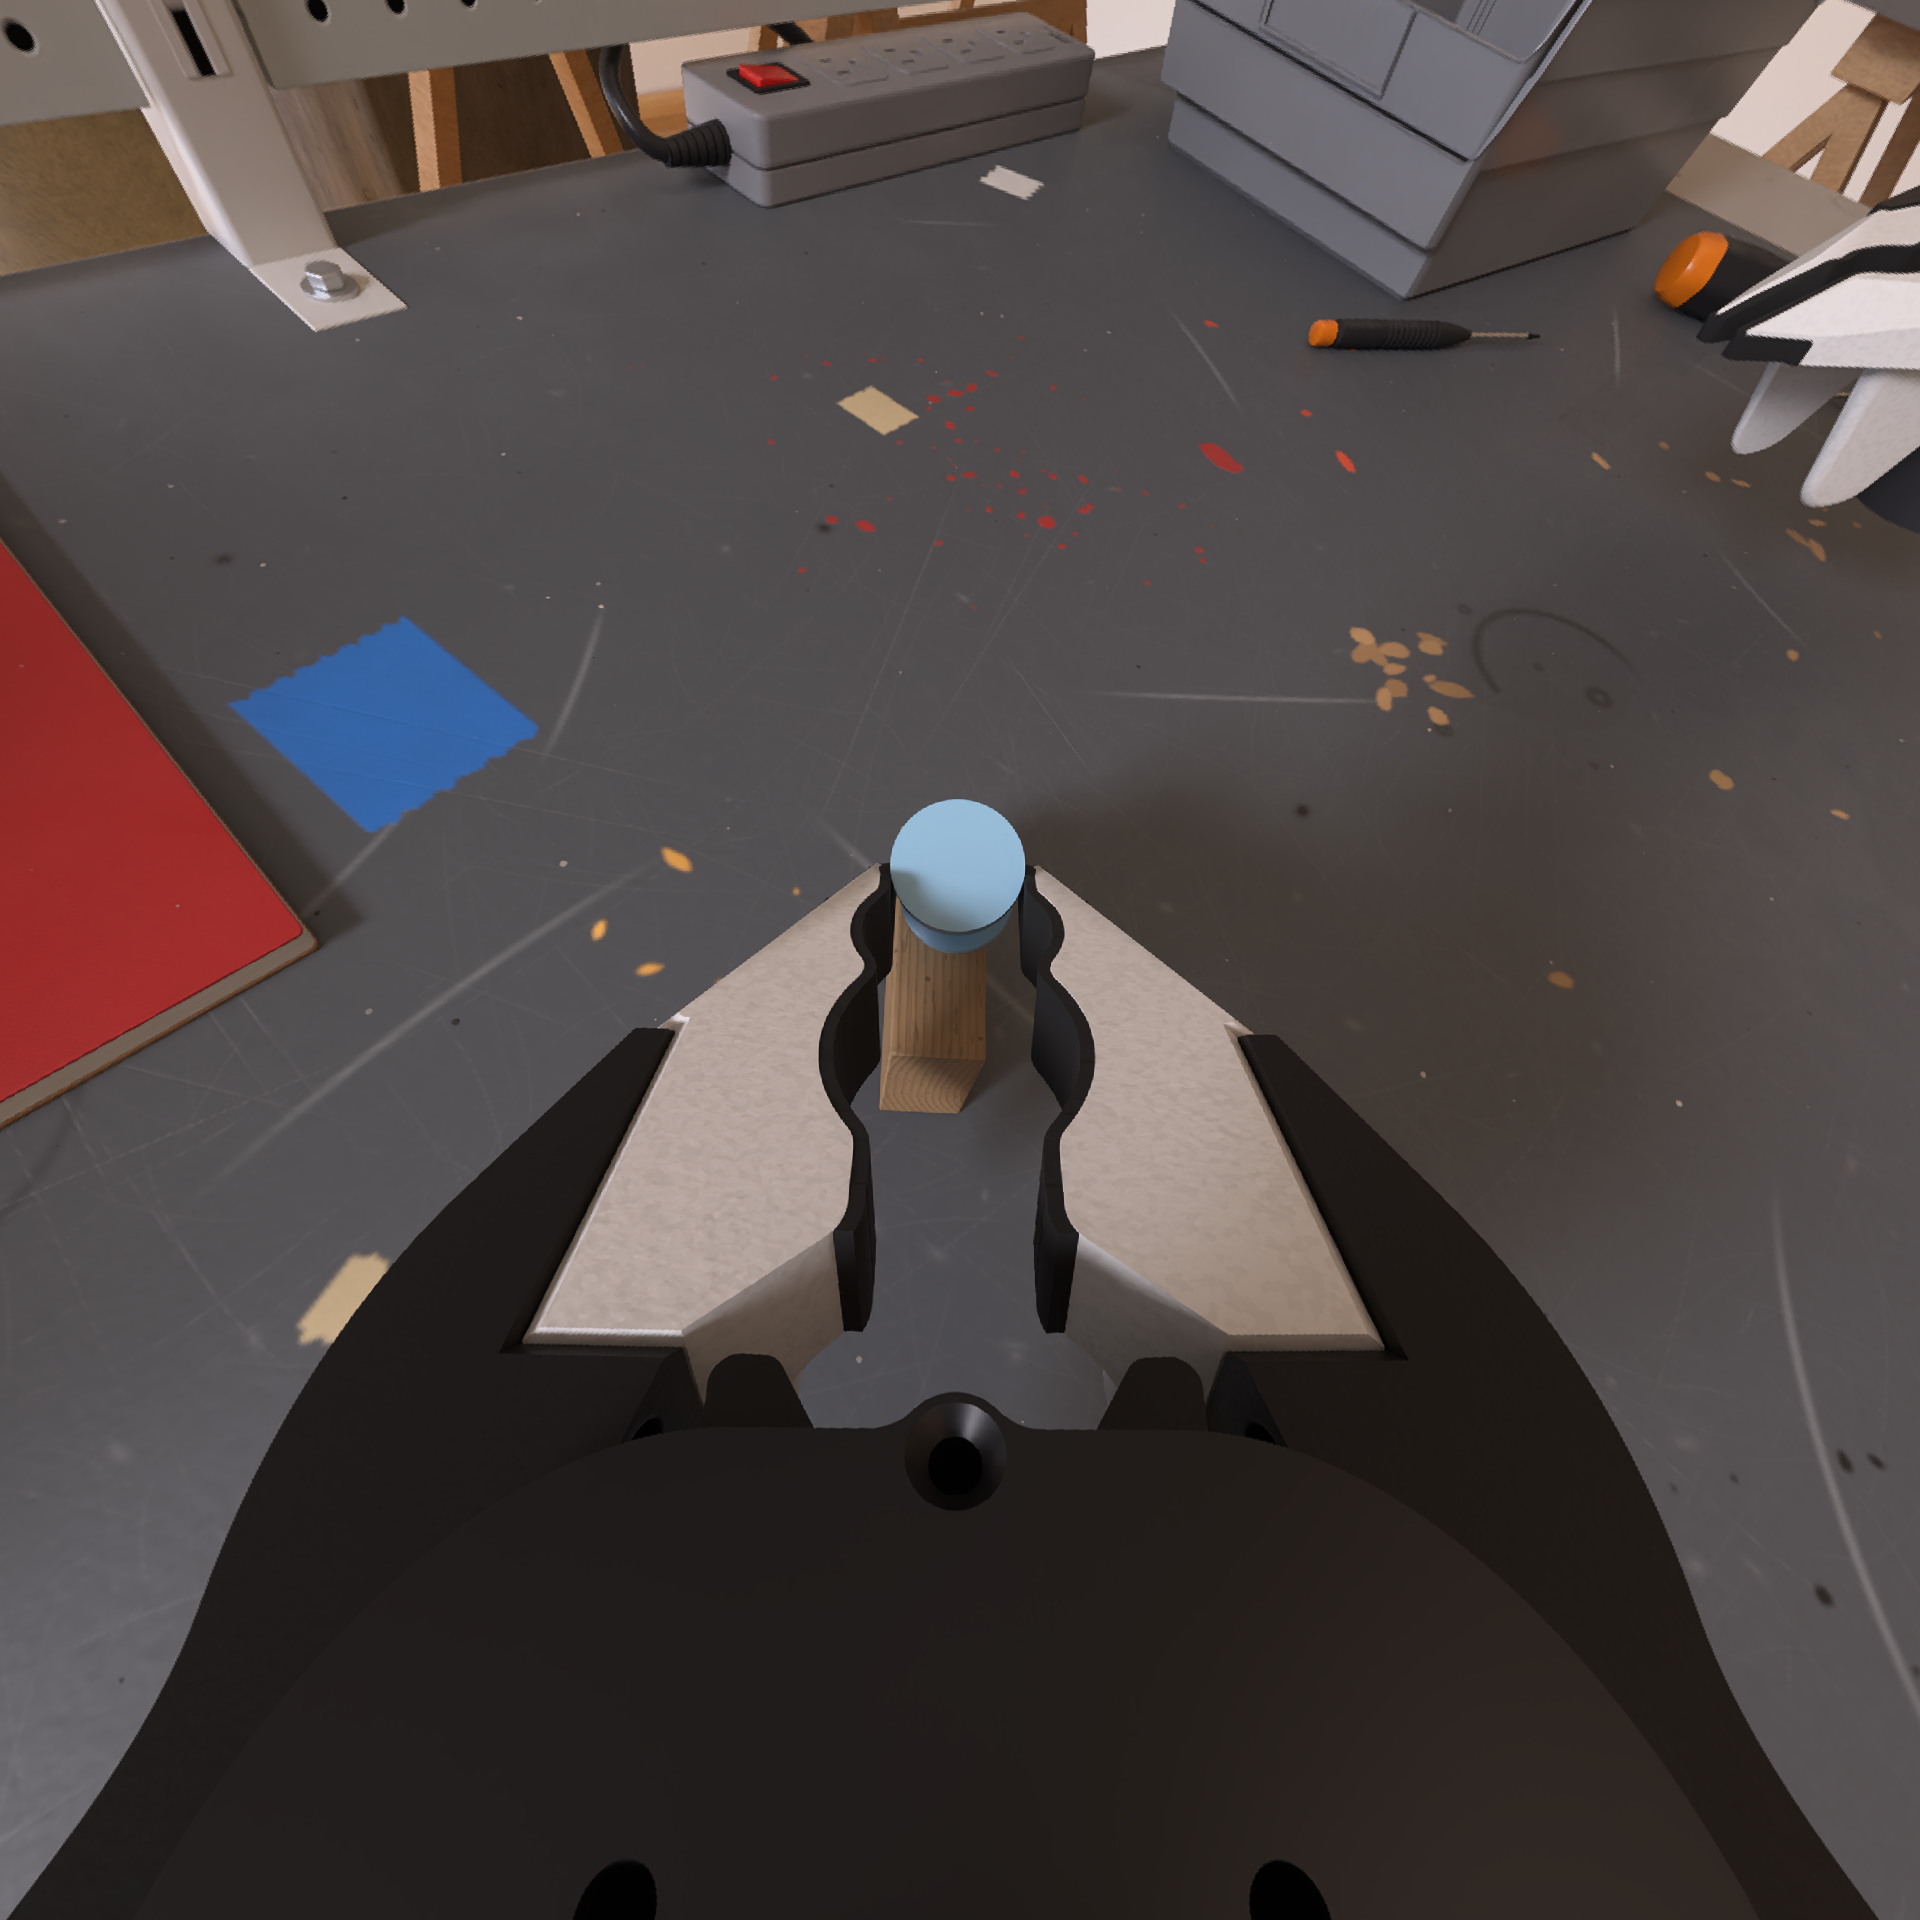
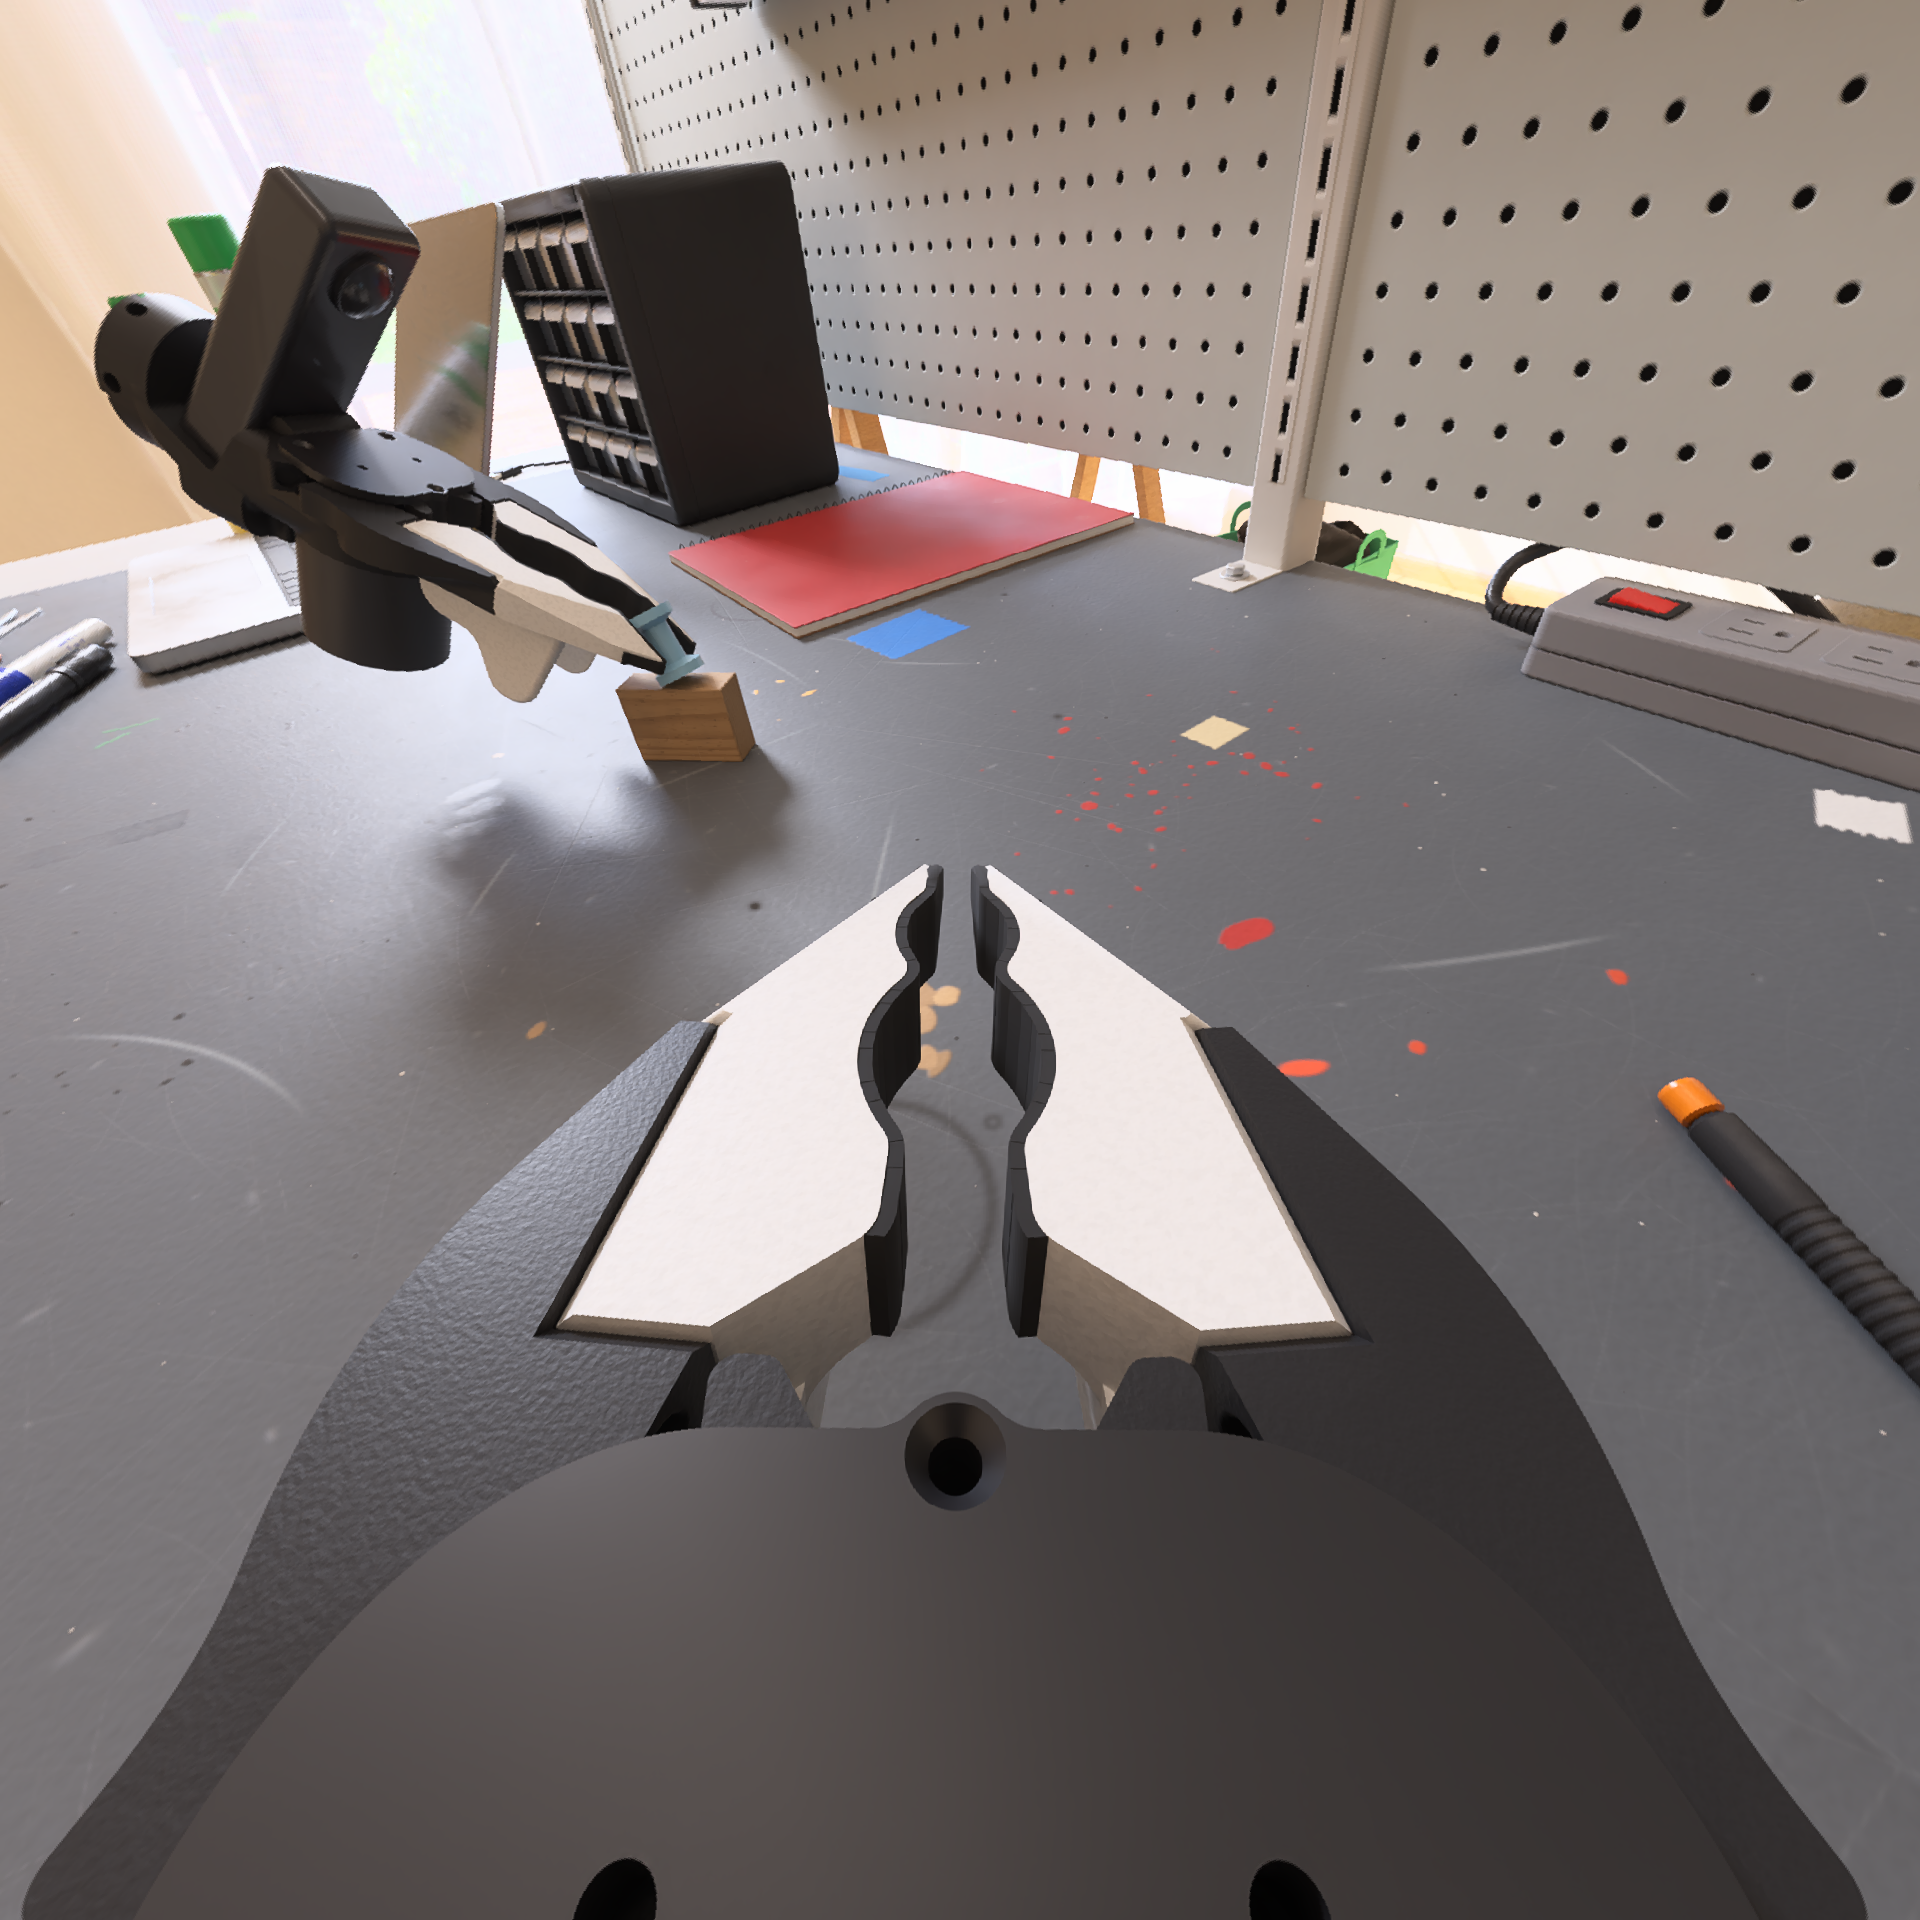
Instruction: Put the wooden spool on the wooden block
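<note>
Left tool [image 1: 957, 883] gripped the pale-blue wooden spool [image 1: 957, 868] tilted, its lower end touching the wooden block [image 2: 687, 715] on the counter [image 2: 416, 987]. Right tool [image 2: 957, 883] hovered narrow, holding nothing. Drawer cabinet [image 2: 665, 332] — contents unclear — showed only in right wrist view; grey bin [image 1: 1434, 135] only in left.

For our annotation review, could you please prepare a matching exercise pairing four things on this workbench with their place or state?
Things:
1. spool
2. wooden block
3. right hand-held gripper
4. red notebook

Descriptions:
A. empty, tips nearly closed
B. lying flat by the pegboard
C. standing on the tabletop, below the spool
D. light blue, gripped by the left hand-held gripper

Pairs: 1-D, 2-C, 3-A, 4-B
</note>
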Motion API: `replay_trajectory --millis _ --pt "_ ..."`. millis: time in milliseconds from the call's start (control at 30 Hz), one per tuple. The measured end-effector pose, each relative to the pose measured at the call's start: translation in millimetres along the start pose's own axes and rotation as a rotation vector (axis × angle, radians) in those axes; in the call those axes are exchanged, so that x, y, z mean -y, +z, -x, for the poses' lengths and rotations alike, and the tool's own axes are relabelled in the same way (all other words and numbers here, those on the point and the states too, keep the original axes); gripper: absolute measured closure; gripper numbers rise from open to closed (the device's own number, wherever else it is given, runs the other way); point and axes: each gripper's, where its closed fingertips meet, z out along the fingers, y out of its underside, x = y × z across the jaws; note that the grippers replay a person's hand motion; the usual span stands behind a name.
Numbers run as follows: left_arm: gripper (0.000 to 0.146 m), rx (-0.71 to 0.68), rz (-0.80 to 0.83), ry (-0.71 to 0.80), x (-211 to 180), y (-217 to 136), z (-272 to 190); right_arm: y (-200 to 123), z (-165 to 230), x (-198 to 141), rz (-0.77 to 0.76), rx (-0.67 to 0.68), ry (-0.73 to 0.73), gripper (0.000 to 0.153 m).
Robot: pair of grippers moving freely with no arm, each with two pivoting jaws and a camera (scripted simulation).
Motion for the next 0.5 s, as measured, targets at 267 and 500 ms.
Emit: replay_trajectory --millis 267,500 --pt "0.123 -0.003 0.008 -0.003 -1.2 1.1 0.0 2.3 2.1 -2.9 0.022 -0.002 -0.021 0.147" --pt "0.123 -0.004 0.012 -0.006 -1.6 1.3 0.2 3.1 2.9 -3.9 0.030 -0.003 -0.029 0.146"
